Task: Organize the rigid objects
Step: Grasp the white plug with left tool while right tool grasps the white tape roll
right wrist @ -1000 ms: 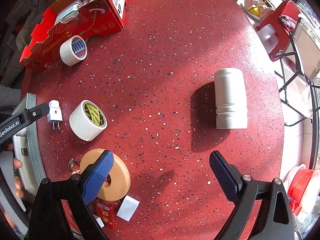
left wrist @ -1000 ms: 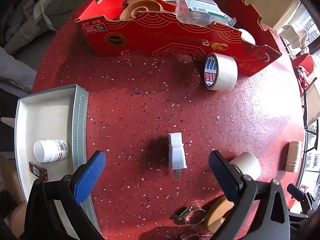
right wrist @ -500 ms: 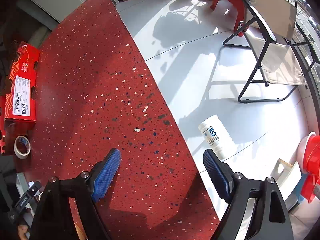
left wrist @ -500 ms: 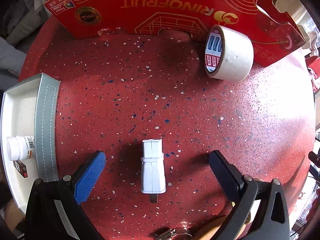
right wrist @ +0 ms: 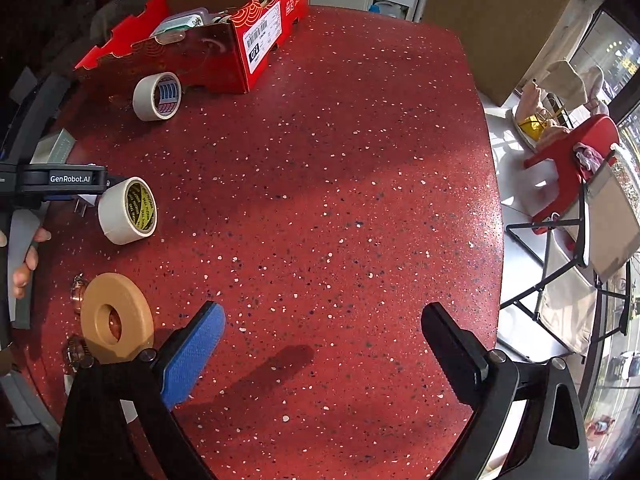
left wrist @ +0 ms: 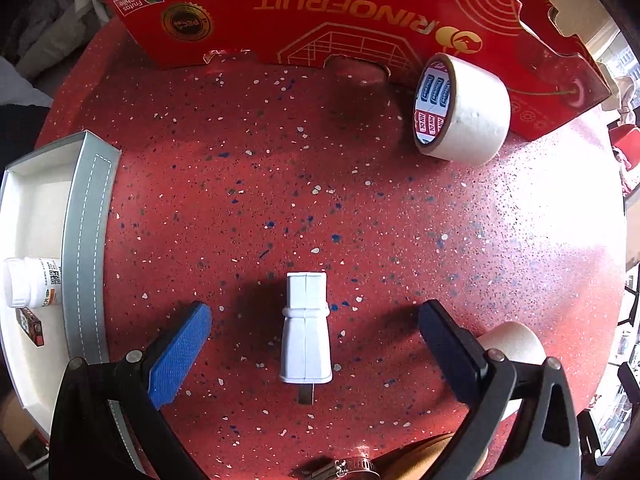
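A white plug adapter (left wrist: 306, 330) lies on the red speckled table, prongs toward the camera. My left gripper (left wrist: 316, 340) is open, low over the table, with the adapter between its two fingers and not touched. The left gripper also shows in the right wrist view (right wrist: 60, 179), where it hides most of the adapter. My right gripper (right wrist: 320, 344) is open and empty above bare table. A grey tray (left wrist: 86, 240) at the left holds a white pill bottle (left wrist: 32, 282) and a small dark box (left wrist: 30, 320).
A red cardboard box (left wrist: 340, 12) with items stands at the back, also in the right wrist view (right wrist: 208, 52). White tape rolls (left wrist: 460, 110) (right wrist: 128, 210), a tan tape roll (right wrist: 116, 318) and a metal hose clamp (left wrist: 344, 468) lie around. The table edge (right wrist: 494, 200) is at the right.
My left gripper moved forward and down, so the adapter now sits between its fingers. My right gripper swung from looking over the table edge at the floor back over the table.
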Demonstrator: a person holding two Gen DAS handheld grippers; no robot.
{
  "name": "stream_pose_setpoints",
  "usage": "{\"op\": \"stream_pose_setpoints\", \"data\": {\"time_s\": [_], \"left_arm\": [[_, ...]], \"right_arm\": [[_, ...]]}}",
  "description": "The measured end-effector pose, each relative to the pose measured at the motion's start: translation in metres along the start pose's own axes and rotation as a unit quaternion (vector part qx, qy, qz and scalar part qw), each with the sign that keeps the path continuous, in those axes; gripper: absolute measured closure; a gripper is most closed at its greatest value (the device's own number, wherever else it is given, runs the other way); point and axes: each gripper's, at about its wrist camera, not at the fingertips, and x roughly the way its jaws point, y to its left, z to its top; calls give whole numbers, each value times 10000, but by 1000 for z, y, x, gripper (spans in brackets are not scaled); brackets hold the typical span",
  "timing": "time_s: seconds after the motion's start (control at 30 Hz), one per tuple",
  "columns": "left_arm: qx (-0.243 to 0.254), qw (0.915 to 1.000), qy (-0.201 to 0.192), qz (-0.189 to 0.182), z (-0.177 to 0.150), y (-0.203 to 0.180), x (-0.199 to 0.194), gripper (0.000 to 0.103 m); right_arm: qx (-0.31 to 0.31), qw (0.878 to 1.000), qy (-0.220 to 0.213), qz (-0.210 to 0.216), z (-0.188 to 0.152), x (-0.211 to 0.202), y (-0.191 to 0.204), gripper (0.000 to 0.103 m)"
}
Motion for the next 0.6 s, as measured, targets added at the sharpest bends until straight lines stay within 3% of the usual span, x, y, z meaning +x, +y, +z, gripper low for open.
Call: {"op": "stream_pose_setpoints", "data": {"time_s": [0.37,0.47,0.57,0.6], "left_arm": [[8,10000,-57,19,0,-10,-8,0],[162,9998,-139,-22,-3,-17,-16,11],[489,9984,-284,-73,-4,-25,-29,55],[563,9981,-241,-56,-3,-26,-31,83]], "right_arm": [[-8,9996,149,235,1,-12,41,3],[-140,9994,147,278,6,-12,55,3],[-232,9991,116,342,10,-13,68,3],[-262,9989,101,379,13,-13,73,3]]}}
